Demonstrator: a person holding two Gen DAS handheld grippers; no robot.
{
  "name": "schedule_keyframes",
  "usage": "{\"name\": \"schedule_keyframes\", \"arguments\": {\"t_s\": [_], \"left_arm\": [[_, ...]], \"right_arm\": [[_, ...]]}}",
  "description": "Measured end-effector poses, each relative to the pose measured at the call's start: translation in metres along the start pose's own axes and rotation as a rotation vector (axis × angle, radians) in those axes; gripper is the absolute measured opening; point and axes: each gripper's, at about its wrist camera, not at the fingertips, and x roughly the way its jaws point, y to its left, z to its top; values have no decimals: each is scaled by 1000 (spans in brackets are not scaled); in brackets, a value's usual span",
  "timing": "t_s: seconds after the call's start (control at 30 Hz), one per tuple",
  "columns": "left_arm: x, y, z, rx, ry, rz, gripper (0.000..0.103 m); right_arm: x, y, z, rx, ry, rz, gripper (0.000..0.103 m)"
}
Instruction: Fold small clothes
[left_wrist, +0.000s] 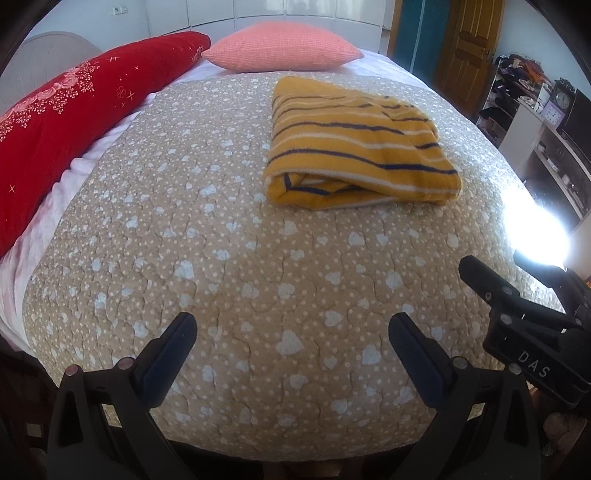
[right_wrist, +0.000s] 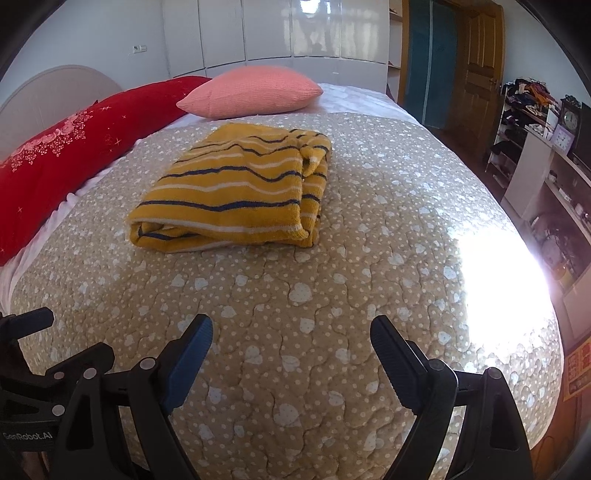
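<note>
A yellow knit garment with dark blue and white stripes (left_wrist: 354, 144) lies folded into a thick rectangle on the beige quilt (left_wrist: 221, 258); it also shows in the right wrist view (right_wrist: 232, 192). My left gripper (left_wrist: 291, 325) is open and empty, above the quilt's near part, well short of the garment. My right gripper (right_wrist: 291, 328) is open and empty too, near the bed's front edge. The right gripper also appears at the right edge of the left wrist view (left_wrist: 517, 280).
A pink pillow (right_wrist: 251, 90) and a long red floral pillow (right_wrist: 74, 147) lie at the bed's far and left sides. Shelves with clutter and clocks (right_wrist: 546, 147) stand to the right. A bright sun patch (right_wrist: 495, 277) washes out the quilt's right side.
</note>
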Motion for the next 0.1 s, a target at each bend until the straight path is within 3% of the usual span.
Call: {"name": "schedule_keyframes", "arguments": {"t_s": [0.1], "left_arm": [[0, 0, 3, -5, -8, 1, 103]], "right_arm": [[3, 2, 5, -1, 5, 4, 92]]}}
